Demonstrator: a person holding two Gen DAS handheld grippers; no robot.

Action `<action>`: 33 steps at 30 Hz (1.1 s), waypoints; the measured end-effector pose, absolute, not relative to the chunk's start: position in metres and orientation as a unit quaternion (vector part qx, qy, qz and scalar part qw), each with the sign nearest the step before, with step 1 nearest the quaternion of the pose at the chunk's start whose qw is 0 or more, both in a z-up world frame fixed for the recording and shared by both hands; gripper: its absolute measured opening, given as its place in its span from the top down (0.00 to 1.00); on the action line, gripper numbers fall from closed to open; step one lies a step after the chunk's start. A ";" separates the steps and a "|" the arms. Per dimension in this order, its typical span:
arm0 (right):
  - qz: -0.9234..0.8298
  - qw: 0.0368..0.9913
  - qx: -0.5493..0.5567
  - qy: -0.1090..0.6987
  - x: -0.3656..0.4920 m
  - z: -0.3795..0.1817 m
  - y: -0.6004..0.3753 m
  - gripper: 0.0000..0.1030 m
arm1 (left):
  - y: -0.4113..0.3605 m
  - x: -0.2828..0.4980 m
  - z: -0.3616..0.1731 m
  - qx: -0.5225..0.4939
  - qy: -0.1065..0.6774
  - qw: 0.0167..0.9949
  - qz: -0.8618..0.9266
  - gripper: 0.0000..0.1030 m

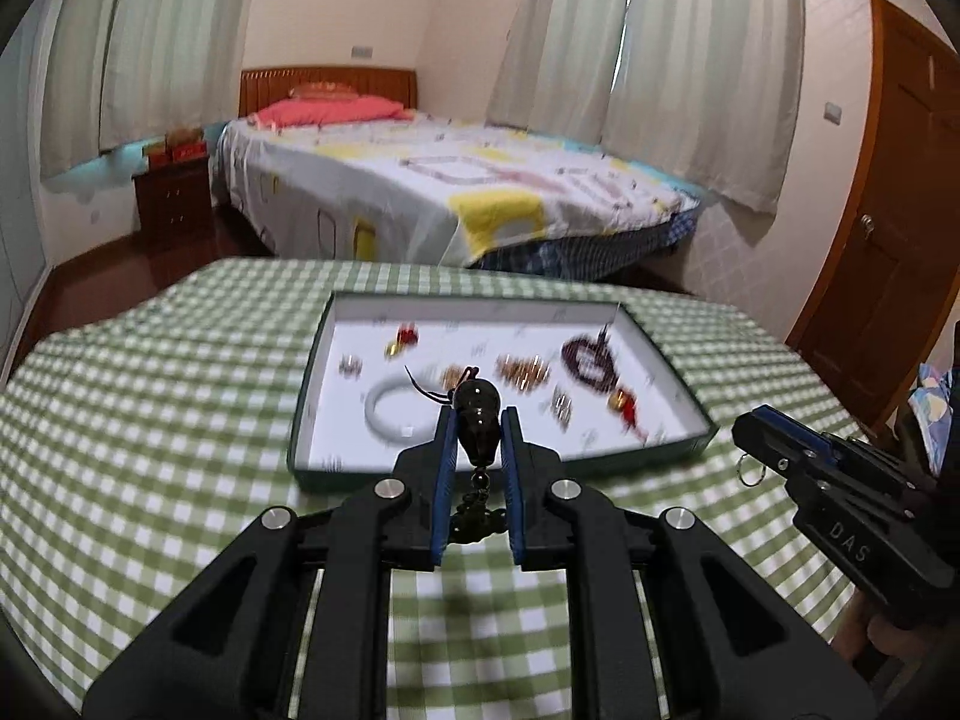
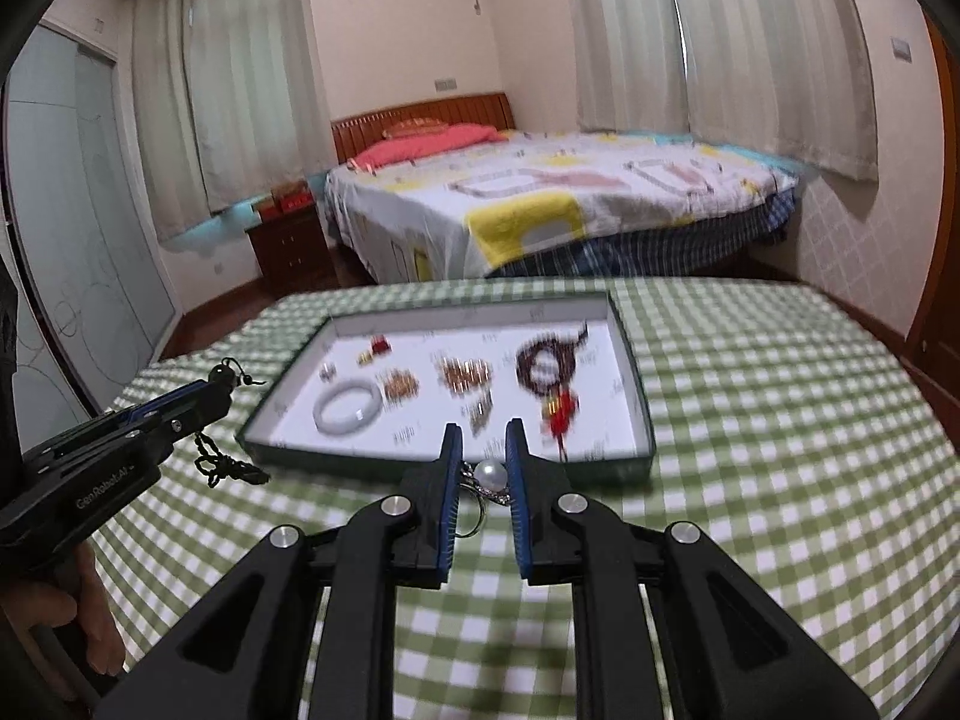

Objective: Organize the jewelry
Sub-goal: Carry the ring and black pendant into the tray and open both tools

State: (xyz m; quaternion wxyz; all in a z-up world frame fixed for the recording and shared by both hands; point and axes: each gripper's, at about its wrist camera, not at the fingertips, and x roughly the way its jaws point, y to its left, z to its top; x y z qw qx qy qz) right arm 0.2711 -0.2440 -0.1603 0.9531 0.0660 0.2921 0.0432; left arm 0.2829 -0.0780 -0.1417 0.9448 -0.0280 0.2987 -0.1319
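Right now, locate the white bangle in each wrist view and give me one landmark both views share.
Left wrist view: the white bangle lies in the tray's near-left part, just left of the left gripper and its dark pendant.
Right wrist view: the bangle lies in the tray's near-left part, left of centre, above the right gripper.
Shared landmark: the dark-rimmed tray on the green checked cloth.

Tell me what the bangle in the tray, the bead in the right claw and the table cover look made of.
Bangle: pale whitish, smooth and glossy, so jade-like stone or glass; blur leaves it open.
Bead: round, white, with a soft highlight, so pearl or imitation, on a silvery metal ring.
Table cover: green and white checks, matte, draped over the edges, likely woven cloth.
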 end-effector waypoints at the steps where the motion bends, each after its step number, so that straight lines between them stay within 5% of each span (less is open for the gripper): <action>1: 0.044 0.955 0.064 0.286 0.272 -0.156 -0.244 0.85 | -0.079 0.284 -0.138 -0.027 0.293 0.946 -0.133 0.86; 15: 0.069 0.975 0.049 0.206 0.319 -0.105 -0.236 0.85 | -0.096 0.327 -0.099 -0.008 0.226 0.963 -0.146 0.86; 33: 0.070 0.966 0.049 0.244 0.427 -0.171 -0.227 0.85 | -0.094 0.440 -0.169 -0.007 0.287 0.951 -0.117 0.86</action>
